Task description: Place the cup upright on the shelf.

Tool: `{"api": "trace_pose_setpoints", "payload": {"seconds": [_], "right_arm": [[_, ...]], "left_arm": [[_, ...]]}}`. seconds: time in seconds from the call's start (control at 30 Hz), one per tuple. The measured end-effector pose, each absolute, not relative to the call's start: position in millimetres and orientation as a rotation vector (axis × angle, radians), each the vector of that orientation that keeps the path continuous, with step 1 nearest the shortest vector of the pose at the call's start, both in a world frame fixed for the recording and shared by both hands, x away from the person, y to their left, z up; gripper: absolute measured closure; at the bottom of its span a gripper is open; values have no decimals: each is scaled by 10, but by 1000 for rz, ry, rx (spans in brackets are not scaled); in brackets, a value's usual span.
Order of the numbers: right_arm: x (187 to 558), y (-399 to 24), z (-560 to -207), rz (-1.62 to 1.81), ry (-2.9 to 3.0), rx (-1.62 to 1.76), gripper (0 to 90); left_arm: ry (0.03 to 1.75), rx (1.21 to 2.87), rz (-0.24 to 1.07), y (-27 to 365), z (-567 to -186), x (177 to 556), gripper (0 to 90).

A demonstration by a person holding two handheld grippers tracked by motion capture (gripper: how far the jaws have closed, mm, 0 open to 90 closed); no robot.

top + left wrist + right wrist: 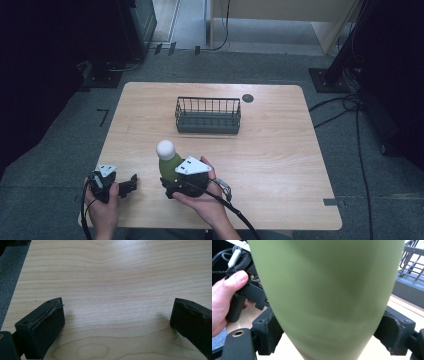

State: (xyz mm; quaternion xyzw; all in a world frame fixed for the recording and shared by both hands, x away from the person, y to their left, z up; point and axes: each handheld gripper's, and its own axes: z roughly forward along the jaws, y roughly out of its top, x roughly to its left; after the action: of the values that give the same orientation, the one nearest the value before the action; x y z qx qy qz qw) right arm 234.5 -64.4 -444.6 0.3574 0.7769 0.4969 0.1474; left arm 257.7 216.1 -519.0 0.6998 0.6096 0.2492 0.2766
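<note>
Item 1: green bottle (169, 165) with white round cap (165, 148), upright, at about 6 o'clock on the bench (280, 165), near the front edge. Clamped at its lower body between the two jaws of the right hand-held gripper (172, 184); in the right gripper view, pressed by a jaw on either side, green body (324, 295) tapering downward. Probably gripped low so as to stay vertical during a carry.

Item 2: dark wire basket (208, 115), at 12 o'clock from the bottle, well apart, open side up, nothing seen inside. Likely destination, judged from position alone.

Item 3: left hand-held gripper (131, 183), at about 8 o'clock on the bench, jaws wide apart, holding nothing; bare wood between them in the left gripper view. Seemingly parked aside, clear of the route to the basket.
</note>
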Motion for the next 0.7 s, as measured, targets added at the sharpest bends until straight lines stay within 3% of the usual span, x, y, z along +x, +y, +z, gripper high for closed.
{"api": "trace_pose_setpoints", "payload": {"seconds": [0.7], "right_arm": [[2410, -721, -4313, 1400, 2166, 1005, 203]], "left_arm": [[1638, 1879, 669, 2160, -5190, 2577, 0]]}}
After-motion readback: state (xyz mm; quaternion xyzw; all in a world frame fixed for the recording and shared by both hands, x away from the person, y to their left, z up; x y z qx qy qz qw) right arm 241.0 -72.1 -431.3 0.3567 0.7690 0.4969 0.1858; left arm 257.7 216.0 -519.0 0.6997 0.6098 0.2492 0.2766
